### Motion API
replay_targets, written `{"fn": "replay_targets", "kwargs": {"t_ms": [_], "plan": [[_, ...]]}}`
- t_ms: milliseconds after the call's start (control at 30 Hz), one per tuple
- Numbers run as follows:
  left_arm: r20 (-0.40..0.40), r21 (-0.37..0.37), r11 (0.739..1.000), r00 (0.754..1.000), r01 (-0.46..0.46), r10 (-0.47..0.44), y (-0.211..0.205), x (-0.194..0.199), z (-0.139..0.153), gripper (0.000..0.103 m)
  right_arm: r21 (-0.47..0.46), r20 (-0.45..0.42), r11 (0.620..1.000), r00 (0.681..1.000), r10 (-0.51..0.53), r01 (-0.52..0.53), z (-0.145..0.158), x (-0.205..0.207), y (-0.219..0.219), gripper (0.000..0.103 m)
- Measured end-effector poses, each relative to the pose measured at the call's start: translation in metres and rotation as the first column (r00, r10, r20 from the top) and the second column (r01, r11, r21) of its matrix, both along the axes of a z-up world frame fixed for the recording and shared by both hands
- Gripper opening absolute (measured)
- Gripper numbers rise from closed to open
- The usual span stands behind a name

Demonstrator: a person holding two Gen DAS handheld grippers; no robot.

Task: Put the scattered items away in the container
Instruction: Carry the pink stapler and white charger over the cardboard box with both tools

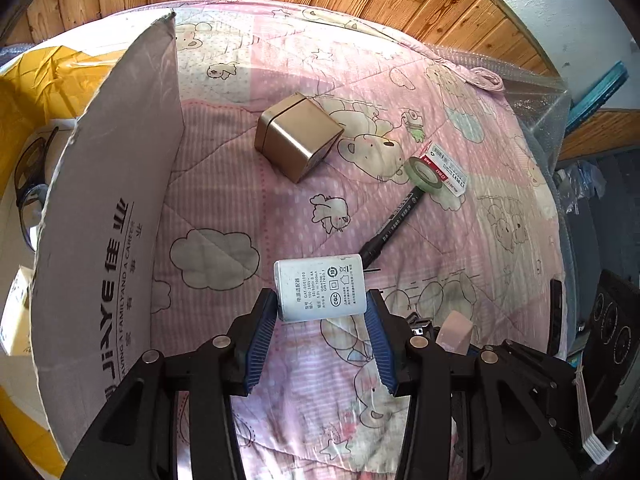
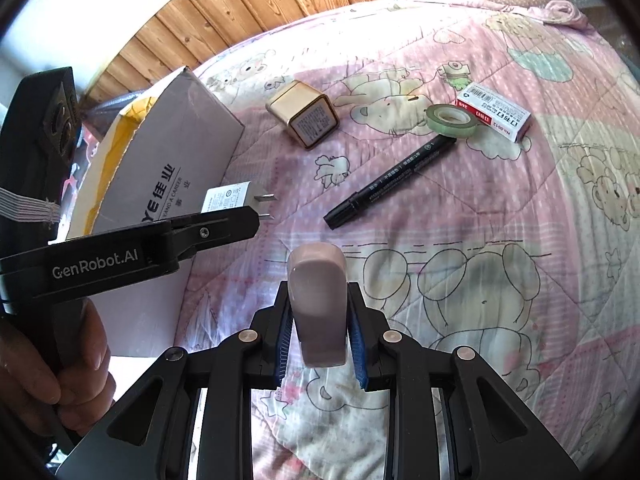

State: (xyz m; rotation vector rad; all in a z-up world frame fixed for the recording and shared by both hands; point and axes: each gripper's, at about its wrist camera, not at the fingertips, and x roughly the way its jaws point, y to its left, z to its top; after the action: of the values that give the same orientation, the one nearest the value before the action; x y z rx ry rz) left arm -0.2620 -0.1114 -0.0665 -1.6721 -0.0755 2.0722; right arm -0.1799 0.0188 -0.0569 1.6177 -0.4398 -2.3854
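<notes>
White charger (image 1: pixel 320 288) is being clamped between the left hand-held gripper's (image 1: pixel 320 312) pads beside the box (image 1: pixel 108 200); a pink eraser (image 2: pixel 319 304) is being gripped by the right hand-held gripper (image 2: pixel 319 340).

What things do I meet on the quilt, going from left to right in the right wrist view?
Box → charger → gold tin → marker → tape roll → staples box.
</notes>
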Motion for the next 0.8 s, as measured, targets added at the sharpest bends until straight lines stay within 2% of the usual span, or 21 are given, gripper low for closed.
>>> {"fn": "replay_targets", "kwargs": {"t_ms": [800], "plan": [[-0.082, 0.087, 0.995, 0.995, -0.053, 0.06, -0.045, 0.073, 0.053, 0.046, 0.067, -0.088, 0.993, 0.99, 0.108, -0.102, 0.046, 0.062, -0.035, 0.027]]}}
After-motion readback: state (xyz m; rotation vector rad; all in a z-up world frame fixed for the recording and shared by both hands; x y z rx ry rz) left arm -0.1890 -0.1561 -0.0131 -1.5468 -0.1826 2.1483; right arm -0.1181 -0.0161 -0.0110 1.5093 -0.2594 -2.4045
